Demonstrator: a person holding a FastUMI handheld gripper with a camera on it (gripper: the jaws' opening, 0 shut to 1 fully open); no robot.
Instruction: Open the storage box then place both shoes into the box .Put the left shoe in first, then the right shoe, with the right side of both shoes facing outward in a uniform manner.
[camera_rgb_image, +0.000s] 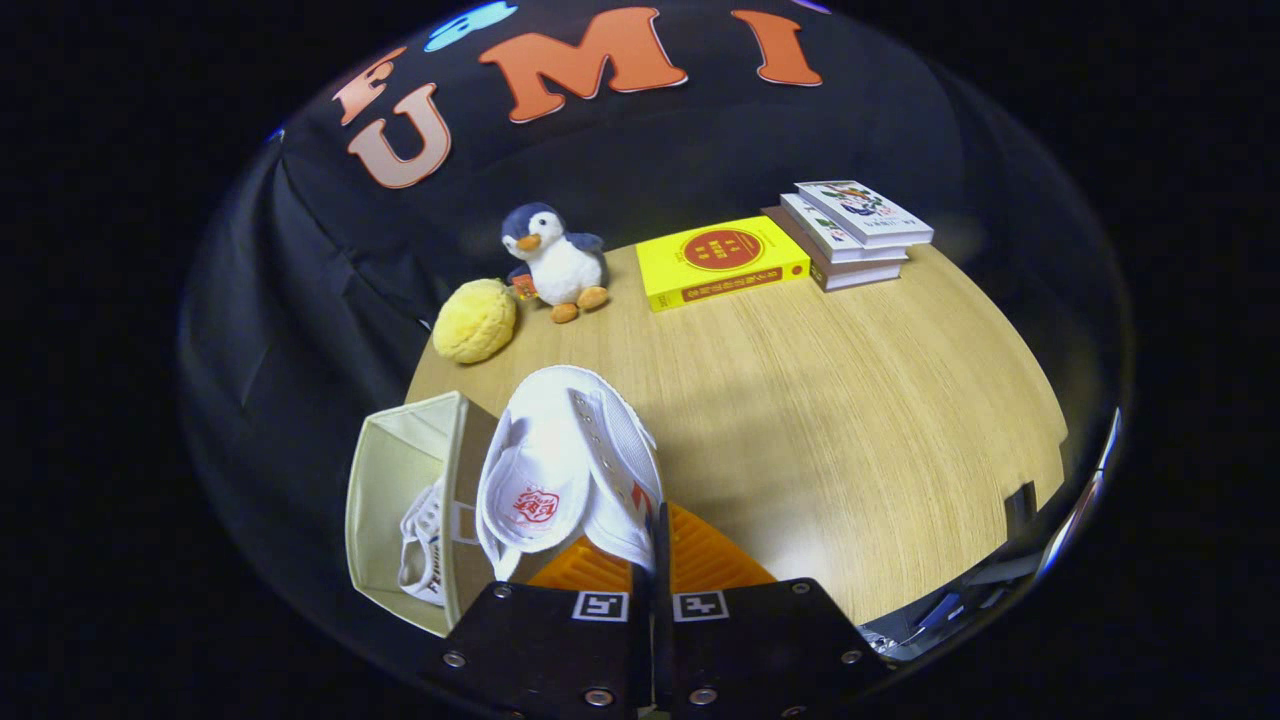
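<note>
One white canvas shoe (435, 545) already lies inside the open cream fabric storage box (385, 480), which sits at the near left corner of the wooden table (850, 420). We hold the second white shoe (570, 460) by the edge of its collar, our gripper (655, 545) clamped together on that thin rim, so it hangs just beside the box's wall, likely for lowering in next. Along the far edge sit a plush penguin (555, 260), a fuzzy yellow ball (475, 320) and flat stacked books (850, 235).
</note>
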